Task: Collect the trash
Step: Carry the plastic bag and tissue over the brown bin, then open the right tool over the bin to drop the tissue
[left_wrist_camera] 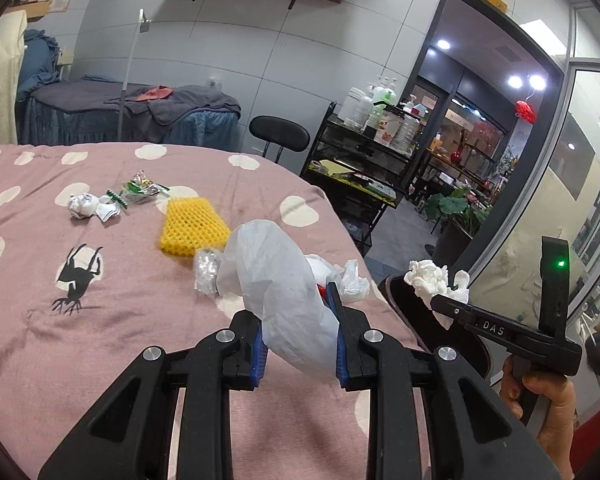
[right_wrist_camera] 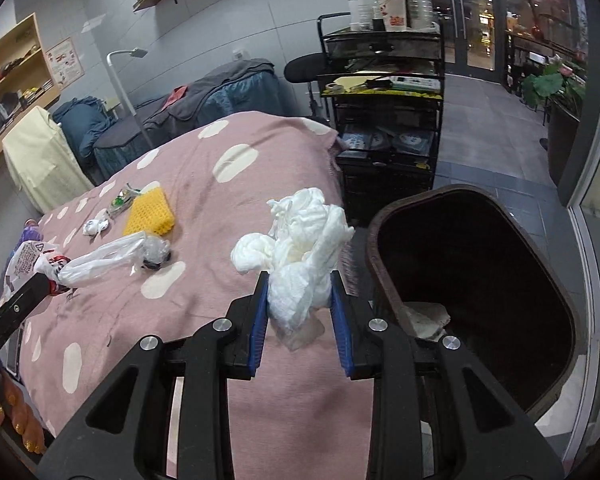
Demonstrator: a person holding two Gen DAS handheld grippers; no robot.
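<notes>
I'm mid-carry. My right gripper is clamped on a tissue wad, just left of the open bin at frame right. My left gripper pinches a plastic bag over the bed. Next, I judge, swing the tissue over the bin and release; the yellow net and wrappers remain upper left.

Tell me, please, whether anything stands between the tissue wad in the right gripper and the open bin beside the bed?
Nothing visible does. The right gripper holds the crumpled tissue wad just short of the bed's edge, and the dark bin gapes beside it with its mouth uncovered. Only the pink spotted bedspread lies below.
</notes>
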